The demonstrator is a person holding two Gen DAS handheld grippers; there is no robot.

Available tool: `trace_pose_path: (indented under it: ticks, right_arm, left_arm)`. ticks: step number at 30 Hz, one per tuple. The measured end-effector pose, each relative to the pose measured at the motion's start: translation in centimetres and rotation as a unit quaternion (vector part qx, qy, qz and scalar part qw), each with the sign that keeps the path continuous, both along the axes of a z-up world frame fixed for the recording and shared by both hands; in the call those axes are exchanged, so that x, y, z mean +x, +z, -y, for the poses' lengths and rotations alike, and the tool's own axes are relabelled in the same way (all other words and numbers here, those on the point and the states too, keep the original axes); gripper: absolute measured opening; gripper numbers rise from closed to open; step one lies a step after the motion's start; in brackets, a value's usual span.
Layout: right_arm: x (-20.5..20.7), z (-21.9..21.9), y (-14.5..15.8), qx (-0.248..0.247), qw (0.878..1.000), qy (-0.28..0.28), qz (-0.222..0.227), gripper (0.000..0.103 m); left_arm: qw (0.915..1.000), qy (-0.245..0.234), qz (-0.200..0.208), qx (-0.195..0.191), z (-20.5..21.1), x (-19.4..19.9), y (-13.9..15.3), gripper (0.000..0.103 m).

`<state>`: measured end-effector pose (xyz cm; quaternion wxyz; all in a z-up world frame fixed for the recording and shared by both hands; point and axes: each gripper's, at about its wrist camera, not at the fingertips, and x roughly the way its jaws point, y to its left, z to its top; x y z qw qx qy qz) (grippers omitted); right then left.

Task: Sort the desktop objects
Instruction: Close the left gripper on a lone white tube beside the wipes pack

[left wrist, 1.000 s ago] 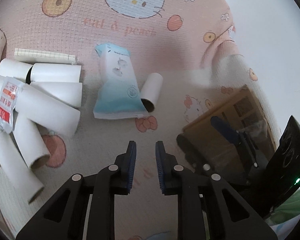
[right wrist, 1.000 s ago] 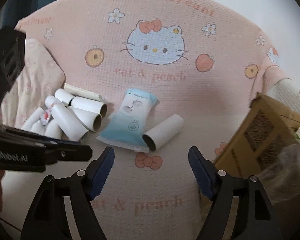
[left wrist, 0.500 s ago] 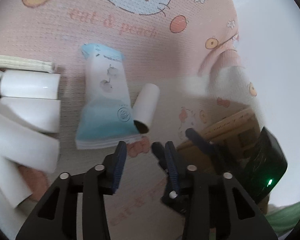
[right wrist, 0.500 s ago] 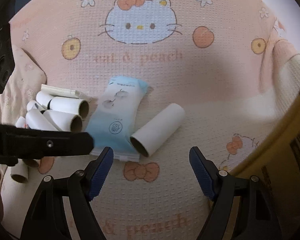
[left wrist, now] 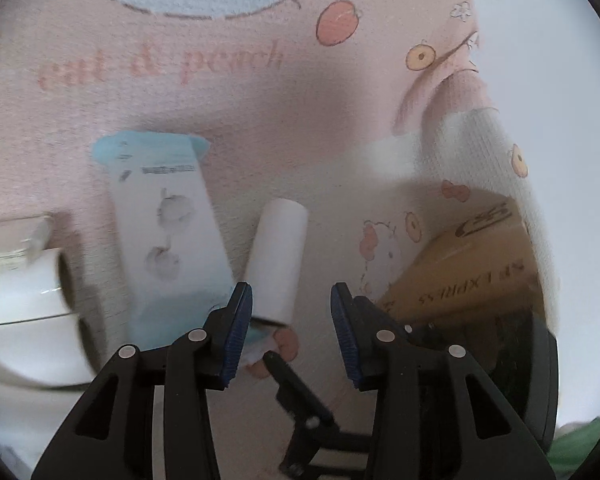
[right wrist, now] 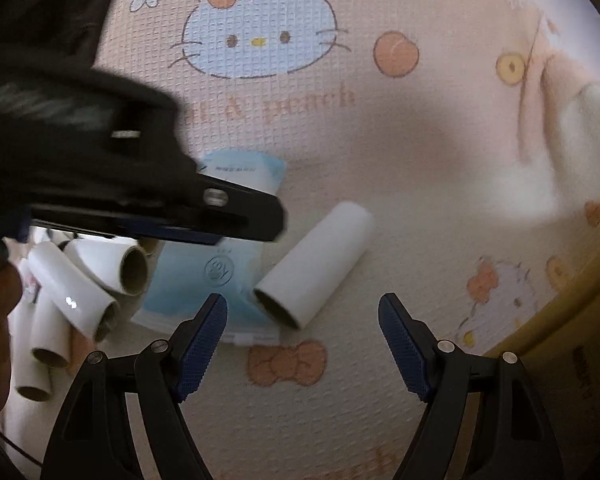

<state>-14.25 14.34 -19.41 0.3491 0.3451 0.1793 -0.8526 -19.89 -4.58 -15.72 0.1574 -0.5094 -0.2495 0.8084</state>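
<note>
Because the left gripper (left wrist: pixel 291 312) hangs with its fingers spread and empty right over the near end of the lone tube (left wrist: pixel 278 260), while the right gripper (right wrist: pixel 302 344), fingers also wide and empty, points at the same tube, the two could knock together, or a finger could catch the pack (left wrist: pixel 168 236) whose edge touches the tube; a round tube may also roll away from a one-sided nudge. The tube is a plain white cardboard roll, open-ended, lying on the pink cloth (right wrist: pixel 420 140) between the pack and the box (left wrist: pixel 472 272); more tubes (right wrist: pixel 84 292) lie heaped beyond the pack.
</note>
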Motion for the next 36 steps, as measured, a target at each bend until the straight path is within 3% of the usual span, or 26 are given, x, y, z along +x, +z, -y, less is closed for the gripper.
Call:
trace_pose_path:
  ticks: [4,8,16,22,26,28,30,36]
  right_arm:
    - [-0.2,0.4,0.0,0.013,1.000,-0.014,-0.019,0.077]
    - [-0.5,0.6,-0.6,0.029,0.999,0.003,-0.017,0.077]
    - [-1.1,0.5,-1.0,0.024,1.000,0.007,0.006,0.077]
    - [-1.5,0.1,-1.5,0.012,0.999,0.004,0.043,0.077]
    - [-1.8,-0.1,-1.8,0.004,0.997,0.018,0.074,0.077]
    - [-2.1,-0.3,-2.0,0.001,0.995,0.016,0.095,0.075]
    - [-2.3,-0.4,-2.2,-0.003,0.993,0.021,0.116,0.060]
    - [-1.2,-0.4,-1.9,0.010,0.993,0.042,0.112,0.056]
  left_arm:
    - [0.9983,-0.011,0.036,0.044,-0.2,-2.0,-1.6,0.045]
    - [0.9973,-0.007,0.072,0.013,-0.7,-3.5,-3.0,0.045]
    - [0.9928,-0.015,0.117,0.017,-0.9,-5.2,-4.2,0.045]
    - [0.9890,-0.037,0.140,-0.033,-2.2,-5.4,-4.5,0.045]
    - [0.9846,-0.027,0.173,0.001,-2.2,-5.2,-5.5,0.045]
    - [0.9834,-0.019,0.179,0.023,-2.0,-5.0,-5.9,0.045]
    - [0.9842,-0.013,0.173,0.034,-1.7,-4.8,-6.0,0.045]
    - [0.9912,-0.005,0.130,0.025,-1.3,-3.3,-4.8,0.044]
